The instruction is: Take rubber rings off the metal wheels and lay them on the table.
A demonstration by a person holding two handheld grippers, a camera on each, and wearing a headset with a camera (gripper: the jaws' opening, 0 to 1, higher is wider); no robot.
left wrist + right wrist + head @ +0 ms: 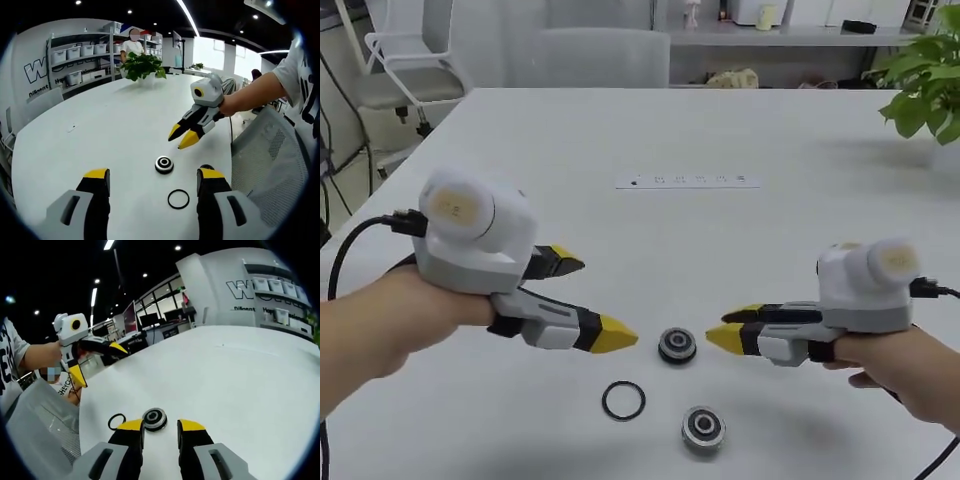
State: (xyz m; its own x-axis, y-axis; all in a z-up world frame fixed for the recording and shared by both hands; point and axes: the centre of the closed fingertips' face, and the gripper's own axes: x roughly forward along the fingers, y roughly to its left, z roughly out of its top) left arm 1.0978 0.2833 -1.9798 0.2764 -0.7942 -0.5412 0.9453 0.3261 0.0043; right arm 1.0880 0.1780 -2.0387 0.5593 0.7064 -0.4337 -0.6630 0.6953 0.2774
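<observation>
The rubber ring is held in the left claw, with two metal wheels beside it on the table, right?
No. The rubber ring lies loose on the table, apart from the open left claw, as the head view shows. The far wheel and near wheel are beside it.

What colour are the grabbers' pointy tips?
Yellow; the tips show best in the head view.

This looks like an office. A big white table (pixel 740 130) fills the head view, with a white chair (pixel 395 60) at the upper left and a green plant (pixel 925 90) at the upper right. In the left gripper view, shelves (pixel 75 55) full of boxes stand at the upper left beside big letters (pixel 35 72) on the wall, and little round lights (pixel 130 11) shine along the top. Computer screens (pixel 150 319) sit near the middle of the right gripper view.
</observation>
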